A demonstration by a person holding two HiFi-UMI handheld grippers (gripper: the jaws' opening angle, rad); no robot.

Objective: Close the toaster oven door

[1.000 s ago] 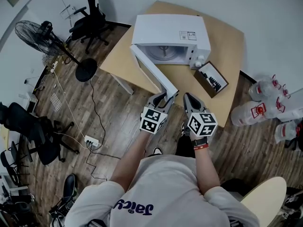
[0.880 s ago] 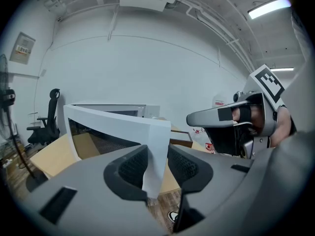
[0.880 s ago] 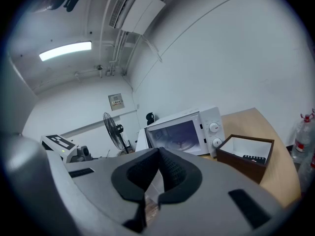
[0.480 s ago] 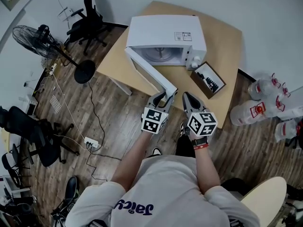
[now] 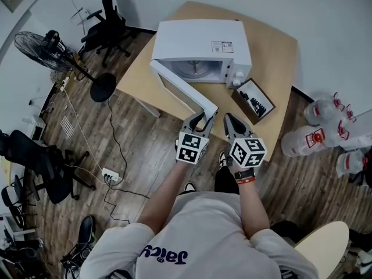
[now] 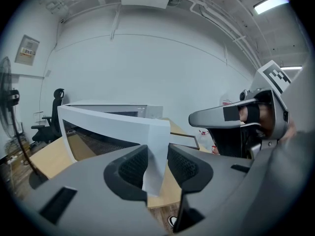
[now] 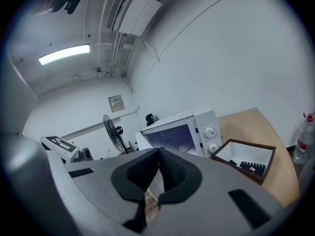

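Note:
A white toaster oven (image 5: 200, 42) stands on the wooden table (image 5: 273, 57) with its door (image 5: 183, 89) swung wide open toward me. My left gripper (image 5: 200, 120) is shut on the door's free end. In the left gripper view the door's white edge (image 6: 155, 146) sits clamped between the two dark pads of the left gripper (image 6: 157, 163). Just to the right of the door end, my right gripper (image 5: 229, 121) is shut and holds nothing. In the right gripper view the right gripper (image 7: 158, 157) points at the oven's front and dials (image 7: 209, 136).
An open dark box (image 5: 254, 100) with small items lies on the table right of the oven. Large water bottles (image 5: 317, 135) stand on the floor at right. A fan (image 5: 43, 45), office chairs (image 5: 107, 22) and a power strip (image 5: 110, 173) with cables are at left.
Both grippers have stayed almost where they were, the left one still on the door end. The oven has drifted slightly left in the head view; the door's angle looks barely changed.

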